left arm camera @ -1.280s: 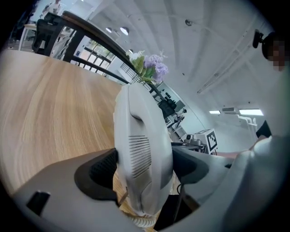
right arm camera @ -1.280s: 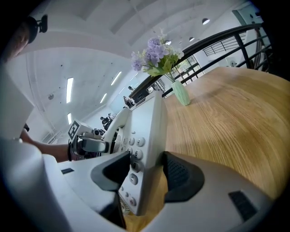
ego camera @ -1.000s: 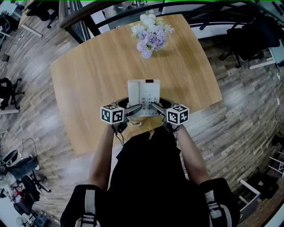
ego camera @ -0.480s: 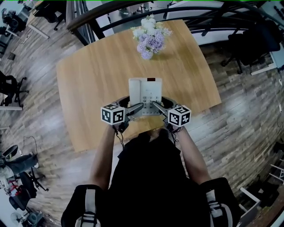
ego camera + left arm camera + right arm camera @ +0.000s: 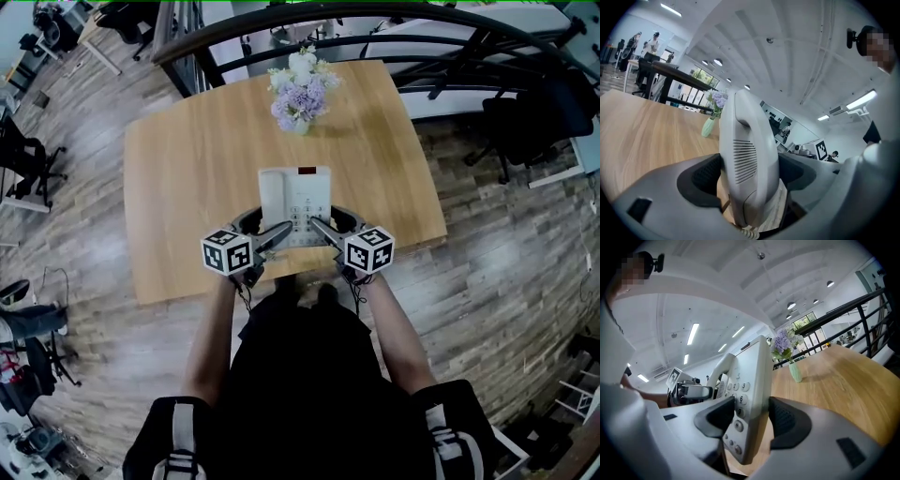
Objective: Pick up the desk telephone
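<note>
The white desk telephone (image 5: pixel 295 195) lies near the front edge of the wooden table (image 5: pixel 187 187), keypad up, and both grippers hold it. My left gripper (image 5: pixel 280 231) is shut on its handset side; in the left gripper view the grey handset (image 5: pixel 747 154) fills the gap between the left gripper's (image 5: pixel 750 180) dark pads. My right gripper (image 5: pixel 320 226) is shut on the keypad side; the right gripper view shows the right gripper's (image 5: pixel 752 420) pads pressing both faces of the telephone body (image 5: pixel 751 376). Whether the telephone is clear of the wood I cannot tell.
A vase of pale purple and white flowers (image 5: pixel 298 92) stands at the table's far edge, also seen as the vase (image 5: pixel 708 126) and the vase (image 5: pixel 794 371). A dark railing (image 5: pixel 394 28) runs behind the table. Office chairs (image 5: pixel 525 122) stand on the wood floor at the right.
Both grippers stay clamped on the telephone. The whole scene has slid slightly left in the head view, and the coiled cord seen at the table's front edge a second ago no longer shows.
</note>
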`<state>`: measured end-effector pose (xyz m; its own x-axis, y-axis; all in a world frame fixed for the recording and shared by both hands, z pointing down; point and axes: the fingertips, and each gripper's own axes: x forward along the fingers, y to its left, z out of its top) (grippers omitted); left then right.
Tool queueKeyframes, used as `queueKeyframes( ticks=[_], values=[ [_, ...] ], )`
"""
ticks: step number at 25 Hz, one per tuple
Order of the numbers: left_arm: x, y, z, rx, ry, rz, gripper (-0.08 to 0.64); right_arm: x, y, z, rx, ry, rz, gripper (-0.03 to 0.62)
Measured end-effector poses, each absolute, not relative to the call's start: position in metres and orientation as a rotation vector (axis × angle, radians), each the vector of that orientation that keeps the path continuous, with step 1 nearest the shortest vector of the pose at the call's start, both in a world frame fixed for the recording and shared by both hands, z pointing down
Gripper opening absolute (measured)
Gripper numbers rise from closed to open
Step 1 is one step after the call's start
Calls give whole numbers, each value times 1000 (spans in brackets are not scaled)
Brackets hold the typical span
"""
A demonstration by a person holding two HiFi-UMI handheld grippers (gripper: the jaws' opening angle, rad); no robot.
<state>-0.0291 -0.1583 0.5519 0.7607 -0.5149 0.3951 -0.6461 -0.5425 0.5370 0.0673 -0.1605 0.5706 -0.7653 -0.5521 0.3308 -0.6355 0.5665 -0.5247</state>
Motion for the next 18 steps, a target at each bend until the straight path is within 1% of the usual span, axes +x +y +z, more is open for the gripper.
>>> queueKeyframes(
  ticks=[5,9,18],
  values=[
    [-11,-138,533,2285,-939,196,382,86,-147,551,941,-2719,882,245],
    [0,-102,524,2290,-1020,152,382,96,-117,541,881,-2768,816,245],
    [-7,-60,512,2255,-1159,80,382,88,-85,527,755,-2842,757,245]
  ],
)
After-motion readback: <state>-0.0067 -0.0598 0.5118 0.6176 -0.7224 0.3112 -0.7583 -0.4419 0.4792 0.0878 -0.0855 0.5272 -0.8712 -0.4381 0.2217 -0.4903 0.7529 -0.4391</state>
